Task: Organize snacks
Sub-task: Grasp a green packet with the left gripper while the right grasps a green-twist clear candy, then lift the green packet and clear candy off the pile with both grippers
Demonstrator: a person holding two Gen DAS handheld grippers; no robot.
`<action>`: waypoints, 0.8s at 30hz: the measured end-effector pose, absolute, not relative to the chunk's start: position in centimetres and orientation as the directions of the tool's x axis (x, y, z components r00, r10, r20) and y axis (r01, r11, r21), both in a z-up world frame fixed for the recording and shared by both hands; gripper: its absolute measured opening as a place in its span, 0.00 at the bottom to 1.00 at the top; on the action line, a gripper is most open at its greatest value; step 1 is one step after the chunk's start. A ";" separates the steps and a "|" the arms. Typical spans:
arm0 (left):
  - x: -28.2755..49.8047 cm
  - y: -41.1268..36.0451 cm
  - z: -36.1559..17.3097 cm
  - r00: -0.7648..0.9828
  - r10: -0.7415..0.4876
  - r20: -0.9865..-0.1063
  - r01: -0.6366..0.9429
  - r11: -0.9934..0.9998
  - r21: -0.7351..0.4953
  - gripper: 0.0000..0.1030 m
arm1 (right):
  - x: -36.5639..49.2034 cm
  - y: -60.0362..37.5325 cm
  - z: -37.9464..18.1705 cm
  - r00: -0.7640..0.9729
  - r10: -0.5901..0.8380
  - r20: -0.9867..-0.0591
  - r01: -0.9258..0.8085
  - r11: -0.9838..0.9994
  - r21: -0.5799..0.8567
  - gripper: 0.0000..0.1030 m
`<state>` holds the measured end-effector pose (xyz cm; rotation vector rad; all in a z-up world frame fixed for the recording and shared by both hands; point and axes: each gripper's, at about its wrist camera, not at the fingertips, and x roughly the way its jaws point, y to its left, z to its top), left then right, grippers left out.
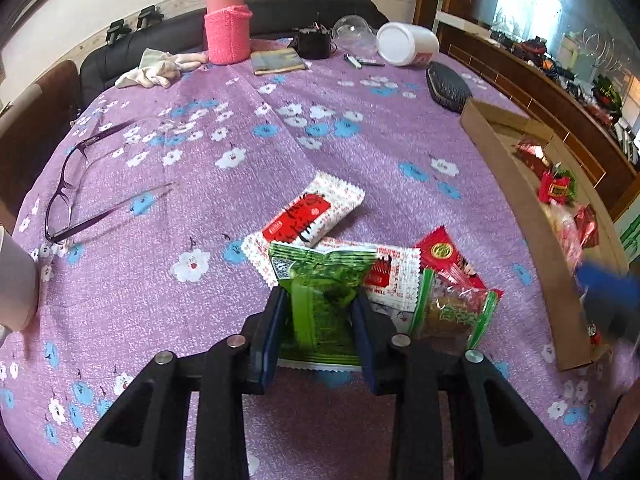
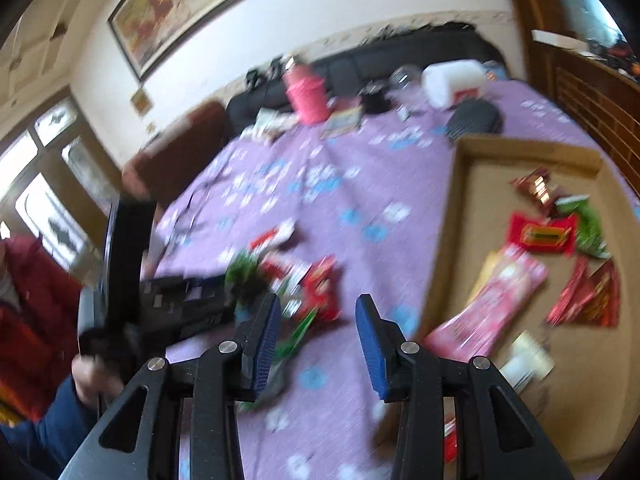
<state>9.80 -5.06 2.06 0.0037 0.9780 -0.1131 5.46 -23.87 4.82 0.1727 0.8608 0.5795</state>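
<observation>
My left gripper (image 1: 320, 300) is shut on a green snack packet (image 1: 320, 280), which crumples between the blue pads on the purple flowered tablecloth. Just behind it lie two white-and-red packets (image 1: 308, 216), and a red-and-green packet (image 1: 452, 284) lies to its right. A shallow cardboard box (image 1: 504, 172) at the right holds several red, green and pink snacks (image 2: 532, 236). My right gripper (image 2: 318, 304) hovers open over the cloth beside the box wall (image 2: 444, 240), with nothing between its fingers. The right wrist view is blurred; in it the left gripper (image 2: 188, 300) shows with the green packet (image 2: 244, 268).
Purple-framed glasses (image 1: 68, 184) lie at the left. Along the far edge stand a pink bottle (image 1: 226, 28), a cloth (image 1: 160, 68), a booklet (image 1: 276, 60), a tipped white tub (image 1: 404, 44) and a black case (image 1: 446, 84). A person's hand (image 2: 92, 376) holds the left gripper.
</observation>
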 end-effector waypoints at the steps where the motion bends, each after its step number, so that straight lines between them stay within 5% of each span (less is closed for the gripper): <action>1: 9.7 -4.9 2.4 0.560 -0.103 -0.822 0.094 0.994 -0.061 0.27 | 5.1 -23.1 4.3 0.481 0.543 -0.688 -0.416 0.832 0.366 0.41; 10: 9.7 -4.3 2.9 0.565 -0.120 -0.816 0.085 0.993 -0.087 0.26 | 3.6 -17.9 0.8 0.368 0.457 -0.810 -0.449 0.850 0.275 0.39; 12: 9.9 -4.2 2.6 0.555 -0.119 -0.824 0.083 0.993 -0.088 0.26 | 3.3 -17.3 0.8 0.390 0.425 -0.817 -0.458 0.859 0.229 0.20; 24: 9.3 -3.2 4.2 0.615 -0.156 -0.773 0.055 0.986 -0.155 0.26 | 7.7 -19.9 7.8 0.598 0.419 -0.683 -0.325 0.906 0.271 0.20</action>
